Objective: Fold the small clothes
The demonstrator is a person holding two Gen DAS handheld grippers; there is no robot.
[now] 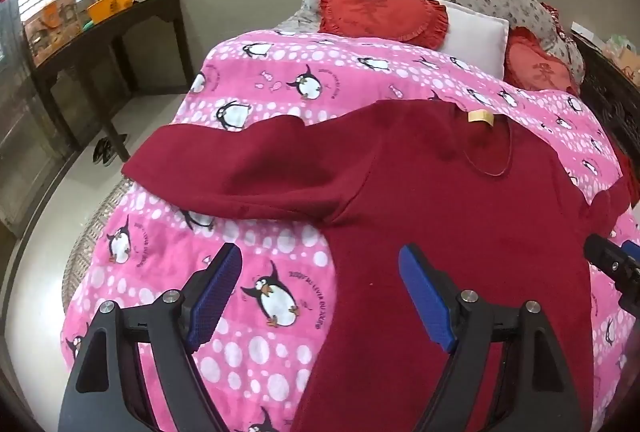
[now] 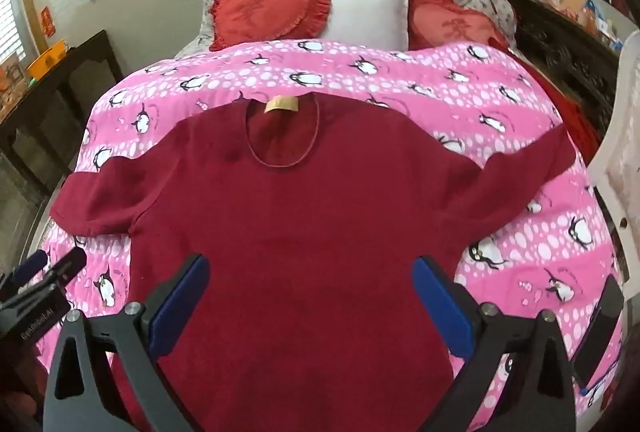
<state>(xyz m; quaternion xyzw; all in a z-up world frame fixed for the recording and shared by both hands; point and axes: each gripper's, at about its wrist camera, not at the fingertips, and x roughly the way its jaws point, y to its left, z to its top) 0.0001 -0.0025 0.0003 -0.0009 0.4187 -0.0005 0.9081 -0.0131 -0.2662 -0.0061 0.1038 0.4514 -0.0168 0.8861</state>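
The left gripper (image 1: 320, 292) hangs with its jaws spread and nothing between them, above the left side edge of the dark red sweater (image 1: 460, 232); the right gripper (image 2: 310, 300) is also spread wide and empty, over the lower body of the sweater. The sweater lies flat and face up on the pink penguin blanket (image 2: 500, 104) of the bed, both sleeves stretched out. No fold appears made yet, so the whole folding seems left.

Black gripper (image 2: 310, 268) frames, blue ribbed fingers (image 2: 180, 302), silver screws, white lettering
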